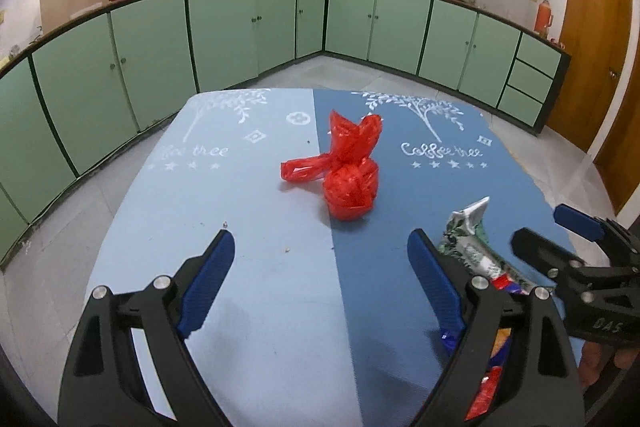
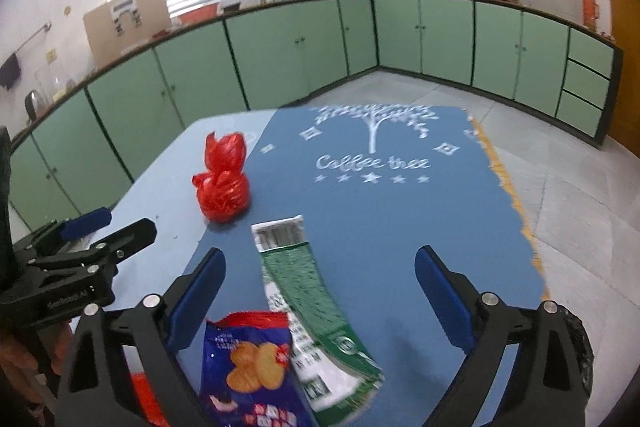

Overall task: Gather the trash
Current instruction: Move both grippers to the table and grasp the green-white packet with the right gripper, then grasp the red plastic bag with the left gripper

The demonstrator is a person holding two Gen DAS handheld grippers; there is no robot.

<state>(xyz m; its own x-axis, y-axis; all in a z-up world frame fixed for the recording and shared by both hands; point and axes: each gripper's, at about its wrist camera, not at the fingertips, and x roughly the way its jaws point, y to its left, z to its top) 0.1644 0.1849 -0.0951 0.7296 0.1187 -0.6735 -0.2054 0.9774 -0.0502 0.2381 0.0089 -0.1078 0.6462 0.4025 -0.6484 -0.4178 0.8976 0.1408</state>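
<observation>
Both grippers, left gripper (image 1: 320, 255) and right gripper (image 2: 320, 267), hover with jaws open and empty, the right straddling the green-and-white foil wrapper (image 2: 304, 275) at frame centre, apparently to pinch it.

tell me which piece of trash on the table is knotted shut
The red plastic bag, tied into a ball farther back. The green-and-white wrapper and blue cookie packet lie flat and loose.

knotted bag (image 1: 349, 179) mid-table (image 1: 248, 291), carton (image 2: 304, 291) nearer, snack packet (image 2: 252, 371) nearest
</observation>
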